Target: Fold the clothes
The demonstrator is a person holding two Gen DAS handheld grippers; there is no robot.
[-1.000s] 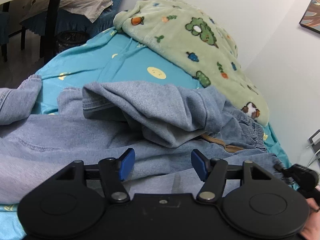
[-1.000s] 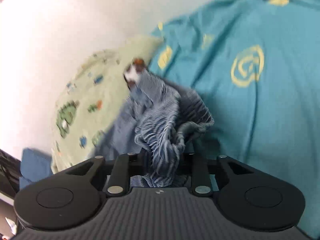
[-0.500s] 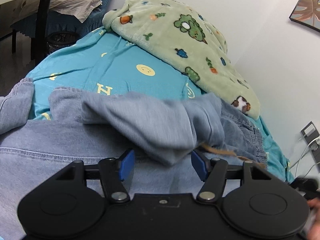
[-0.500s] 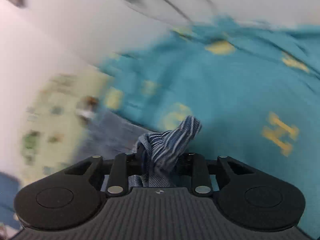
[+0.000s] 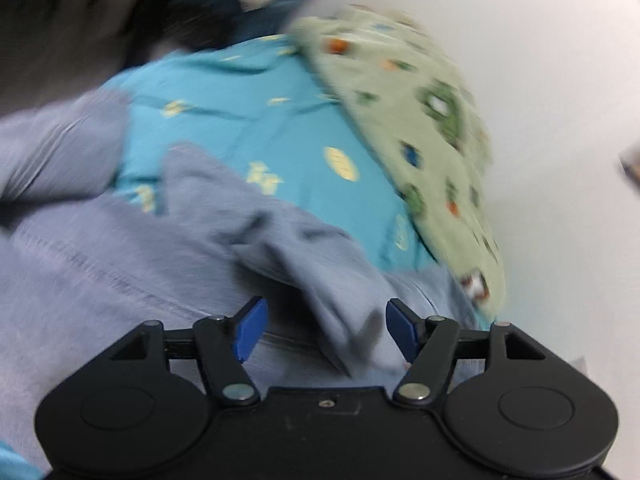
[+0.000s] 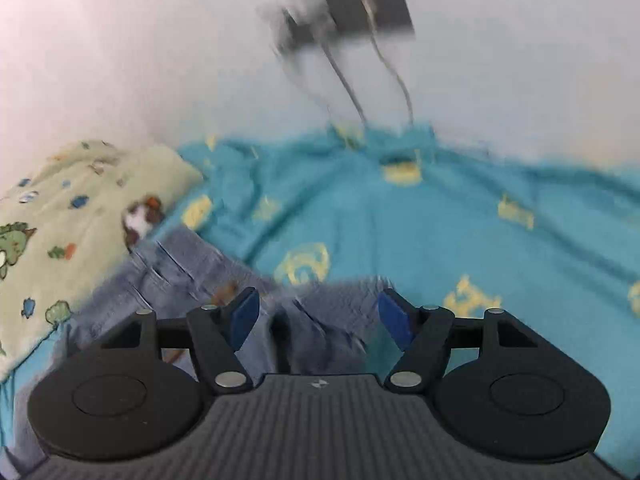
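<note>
Right gripper (image 6: 318, 316) jaws just opening, letting jeans (image 6: 188, 264) drop at lower centre; left gripper (image 5: 327, 330) gaping, clamping nothing (frames blurry); folding looking early, denim still rumpled.

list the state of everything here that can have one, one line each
left tool: open, pads clear of the cloth
right tool: open, jaws have just been opening, denim lies between but unpressed
jeans: rumpled on the bed, one flap folded over, not yet neat
green blanket: bunched against the wall
bed sheet: spread, wrinkled
cables: hanging down the wall to the bed
</note>
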